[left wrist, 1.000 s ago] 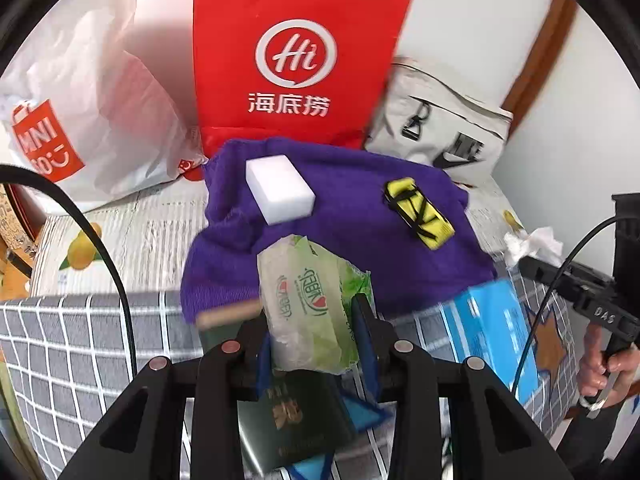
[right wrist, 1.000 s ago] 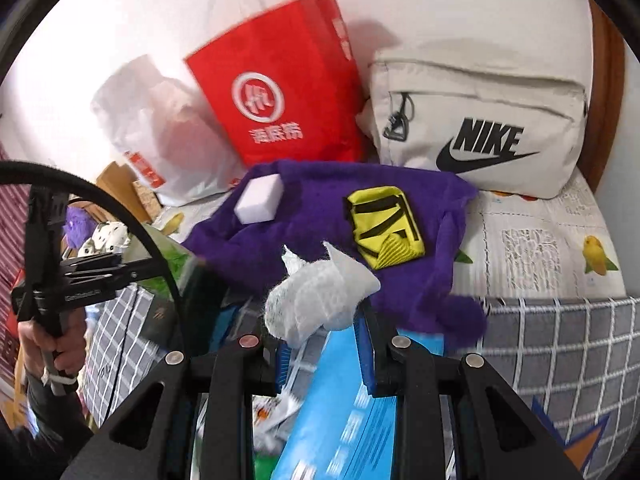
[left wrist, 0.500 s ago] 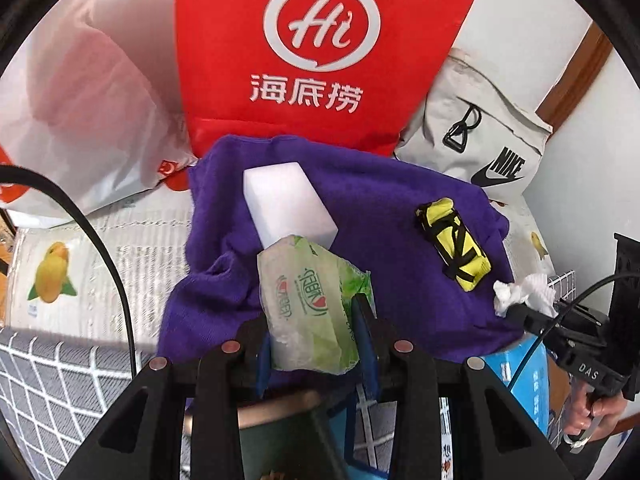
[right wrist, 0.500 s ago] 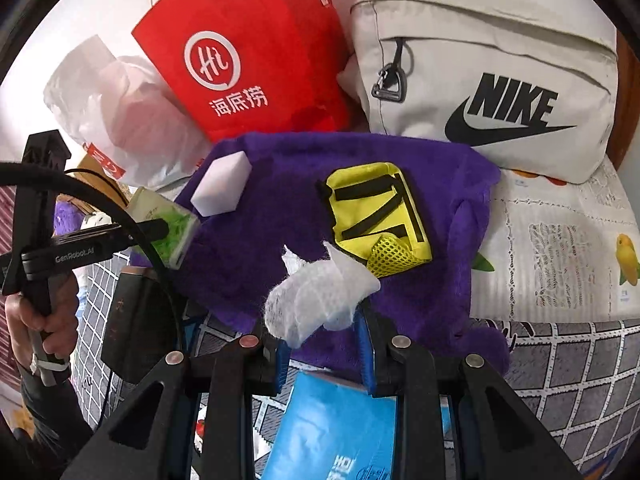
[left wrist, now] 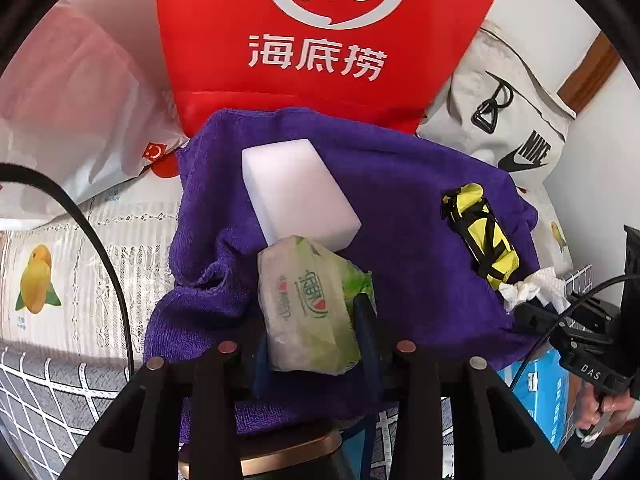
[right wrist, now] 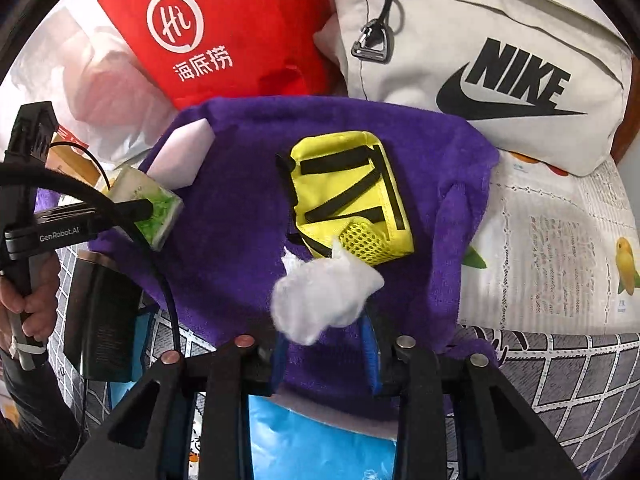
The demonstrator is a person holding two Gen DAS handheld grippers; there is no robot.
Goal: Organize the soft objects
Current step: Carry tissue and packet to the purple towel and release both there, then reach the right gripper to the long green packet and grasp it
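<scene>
left gripper (left wrist: pixel 316 322): loosening round tissue pack (left wrist: pixel 308 304) | right gripper (right wrist: pixel 326 332): loosening round crumpled tissue (right wrist: pixel 324 300) | purple towel (left wrist: pixel 400 208) now beneath both: release likely next

a bed against a white wall, in plain daylight

a white wall (left wrist: pixel 600 152) stands behind everything, with a brown wooden trim (left wrist: pixel 588 68) running slantwise up its right side. against the wall lean a red bag (left wrist: pixel 320 40) with white lettering, a white plastic bag (left wrist: pixel 80 92) to its left and a pale grey nike bag (right wrist: pixel 500 60) to its right. under them lies a white sheet (right wrist: pixel 560 240) printed with small text and yellow fruit, and nearer the edge a grey cover (right wrist: pixel 580 372) crossed with white grid lines. the light is even and soft, with no hard shadows.
</scene>
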